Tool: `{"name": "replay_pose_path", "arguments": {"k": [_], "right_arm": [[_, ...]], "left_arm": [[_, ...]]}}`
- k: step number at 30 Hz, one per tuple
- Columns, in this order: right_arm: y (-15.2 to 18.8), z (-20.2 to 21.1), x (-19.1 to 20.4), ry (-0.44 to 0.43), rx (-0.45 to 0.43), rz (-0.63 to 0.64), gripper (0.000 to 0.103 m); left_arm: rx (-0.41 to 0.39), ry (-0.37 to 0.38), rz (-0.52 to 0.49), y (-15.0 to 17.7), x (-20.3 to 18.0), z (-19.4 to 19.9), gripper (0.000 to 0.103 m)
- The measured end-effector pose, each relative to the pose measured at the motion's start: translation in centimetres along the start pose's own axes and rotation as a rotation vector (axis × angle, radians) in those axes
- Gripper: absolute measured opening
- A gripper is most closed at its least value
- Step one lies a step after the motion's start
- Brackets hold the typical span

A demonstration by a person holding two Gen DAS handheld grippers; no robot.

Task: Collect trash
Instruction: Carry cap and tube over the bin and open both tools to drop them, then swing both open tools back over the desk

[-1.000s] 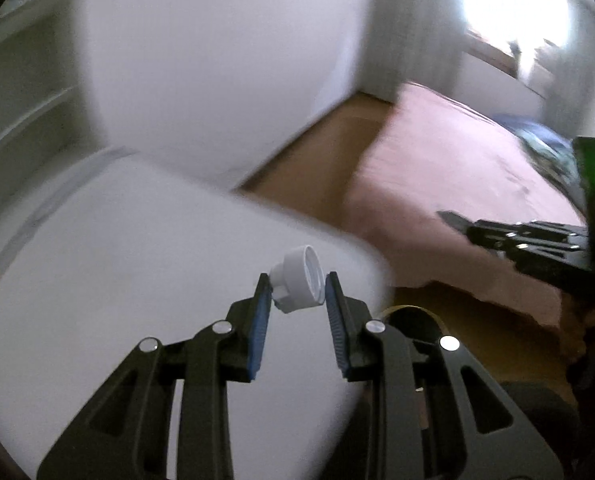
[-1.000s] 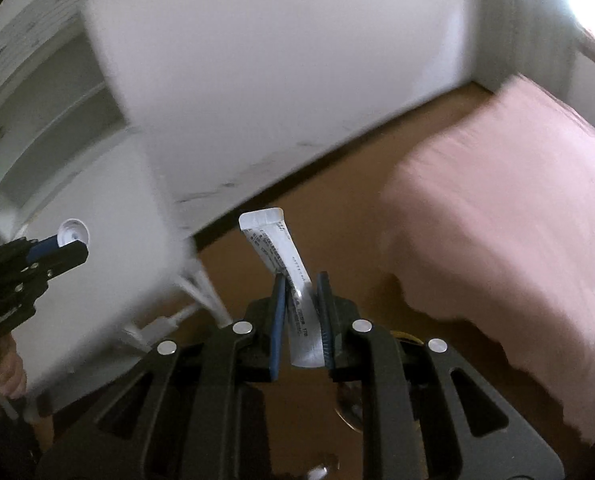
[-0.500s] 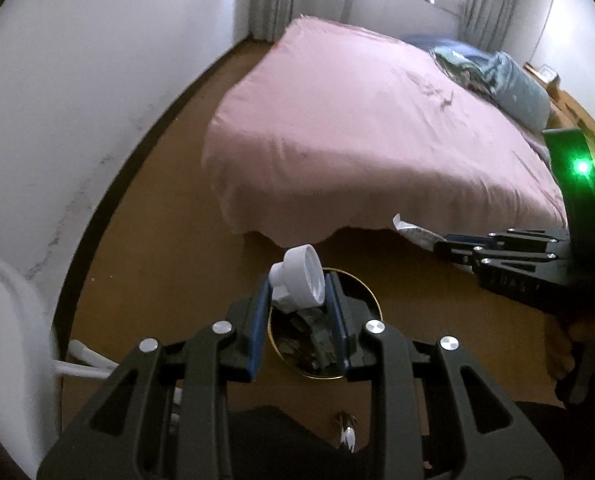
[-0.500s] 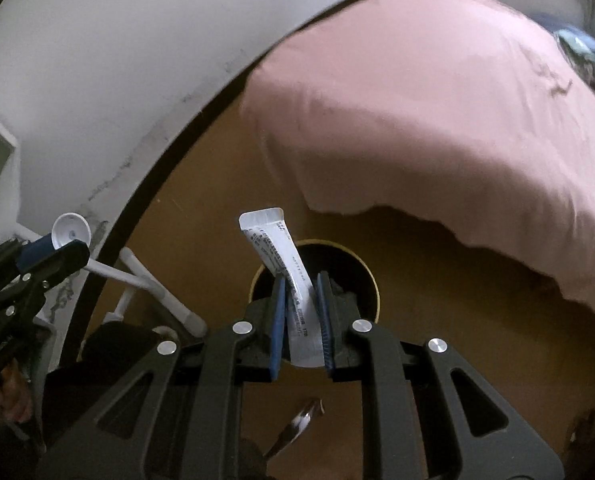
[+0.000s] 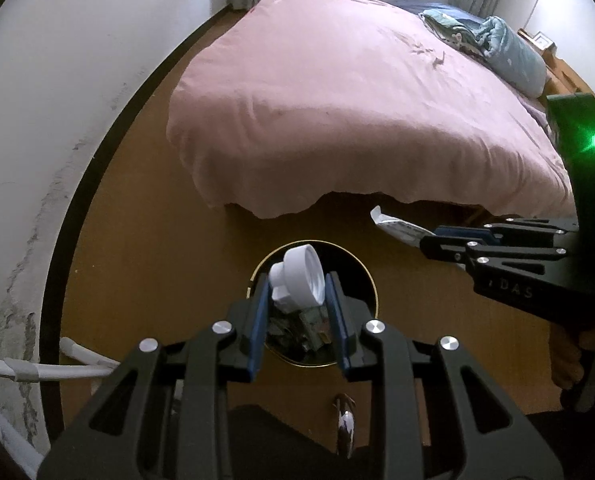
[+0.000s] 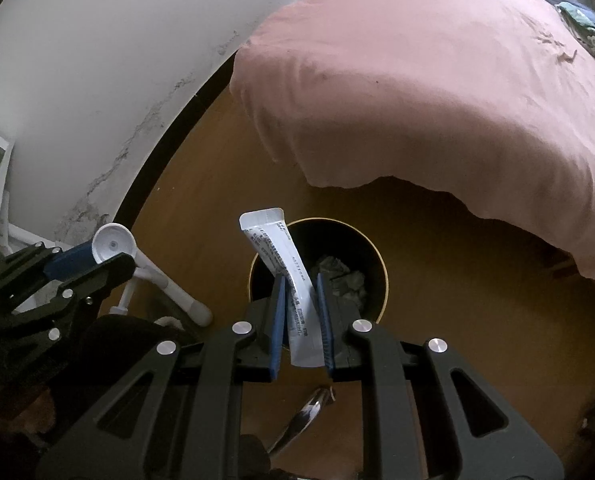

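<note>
Two grippers angled down over the bin [image 5: 371, 280], left gripper [image 5: 297, 300] fingers clamping white cap [image 5: 299, 276], right gripper [image 6: 300, 300] fingers pinching tube [image 6: 285, 264]

Pale letters reading "DAS" are showing on the side of the right gripper [image 5: 425, 240]; small print is running along the white tube [image 6: 287, 270], too blurred to read.

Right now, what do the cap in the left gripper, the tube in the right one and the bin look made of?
Cap: likely moulded plastic; matte white, ridged inside. Tube: probably soft plastic or laminate; flat crimped end, printed text, slight sheen. Bin: dark wall with a thin gold-coloured rim; metal or plastic, cannot tell.
</note>
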State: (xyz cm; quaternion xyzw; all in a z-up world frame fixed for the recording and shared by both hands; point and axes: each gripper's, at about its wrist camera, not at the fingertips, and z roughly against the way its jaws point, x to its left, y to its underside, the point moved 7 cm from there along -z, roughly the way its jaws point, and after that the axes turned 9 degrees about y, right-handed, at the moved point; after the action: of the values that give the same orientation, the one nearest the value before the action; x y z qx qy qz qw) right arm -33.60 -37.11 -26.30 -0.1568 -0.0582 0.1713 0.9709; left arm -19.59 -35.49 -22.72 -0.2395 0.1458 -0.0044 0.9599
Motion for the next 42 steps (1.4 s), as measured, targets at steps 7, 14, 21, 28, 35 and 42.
{"name": "replay_pose_path", "arguments": {"k": [7, 14, 21, 28, 35, 42], "right_arm": [[0.1, 0.5, -0.2, -0.002, -0.007, -0.007, 0.016], [-0.2, 1.1, -0.6, -0.021, -0.024, -0.034, 0.019], [-0.4, 1.7, -0.4, -0.028, -0.04, -0.032, 0.035], [-1.0, 3.7, 0.4, -0.017, -0.084, 0.0, 0.056], [-3.2, 9.5, 5.3, -0.046, -0.22, 0.093, 0.073], [-4.0, 13.5, 18.8, -0.176, -0.308, 0.325, 0.079]], "left_arm": [[0.017, 0.012, -0.011, -0.1, -0.5, 0.2, 0.028], [0.036, 0.027, -0.018, -0.3, -0.9, -0.4, 0.031], [0.022, 0.011, -0.025, -0.4, -1.1, -0.1, 0.058], [-0.029, -0.04, -0.026, -0.4, -0.8, 2.8, 0.087], [-0.179, -0.135, 0.03, 0.5, 1.4, 13.4, 0.094], [-0.355, -0.388, 0.255, 7.4, 11.4, 28.9, 0.096]]}}
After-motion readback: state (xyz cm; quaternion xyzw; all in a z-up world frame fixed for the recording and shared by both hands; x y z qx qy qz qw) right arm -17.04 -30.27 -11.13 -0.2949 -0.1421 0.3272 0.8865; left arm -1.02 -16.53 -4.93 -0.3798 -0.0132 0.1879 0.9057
